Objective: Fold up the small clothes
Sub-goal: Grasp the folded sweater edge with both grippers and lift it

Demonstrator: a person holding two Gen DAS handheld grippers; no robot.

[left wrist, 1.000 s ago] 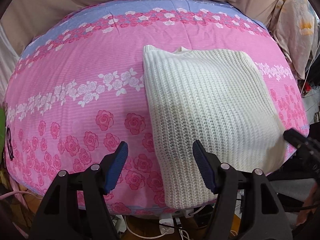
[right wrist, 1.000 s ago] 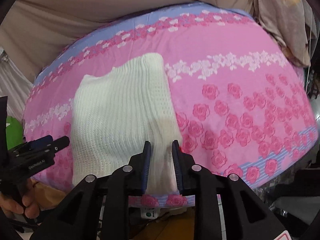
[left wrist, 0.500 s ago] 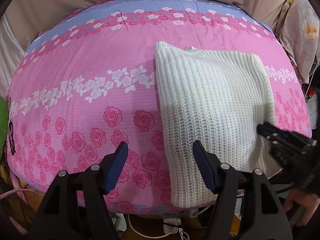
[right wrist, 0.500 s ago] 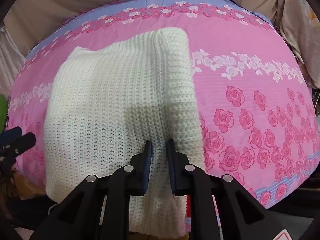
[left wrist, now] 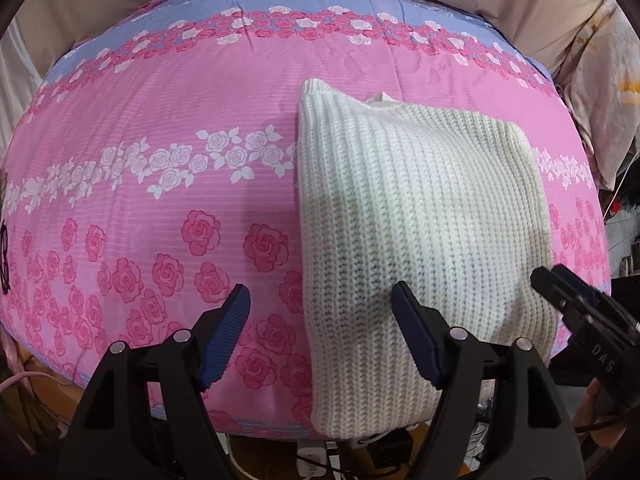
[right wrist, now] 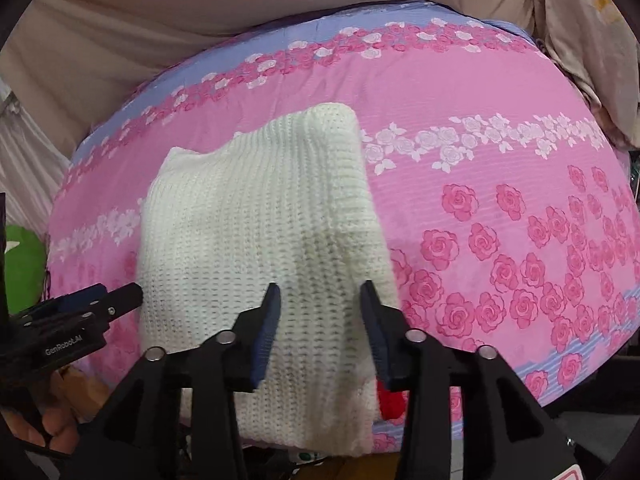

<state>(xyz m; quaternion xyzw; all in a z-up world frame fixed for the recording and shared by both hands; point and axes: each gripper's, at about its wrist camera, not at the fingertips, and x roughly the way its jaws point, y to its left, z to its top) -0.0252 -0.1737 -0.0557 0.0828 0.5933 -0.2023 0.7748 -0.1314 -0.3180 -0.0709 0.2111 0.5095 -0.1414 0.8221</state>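
A cream knitted sweater [left wrist: 420,216] lies folded into a long rectangle on the pink rose-print bedspread [left wrist: 160,184], its near end draping over the bed's front edge. My left gripper [left wrist: 320,308] is open above the sweater's near left edge, holding nothing. In the right wrist view the same sweater [right wrist: 256,232] fills the middle, and my right gripper [right wrist: 318,304] stands open over its near right part, fingers apart and off the fabric. Each gripper shows at the side of the other's view: the right one [left wrist: 576,312], the left one [right wrist: 80,312].
Beige fabric covers the wall behind the bed [right wrist: 200,20]. A pale printed cloth [left wrist: 604,80] hangs at the far right. A green object [right wrist: 22,264] sits at the left edge. A hand [right wrist: 52,420] holds the left gripper. Cables and a power strip lie under the bed's front edge.
The right gripper, shut on the sweater's near edge a second ago, has let go and now stands open. The left gripper stayed open, drifting slightly.
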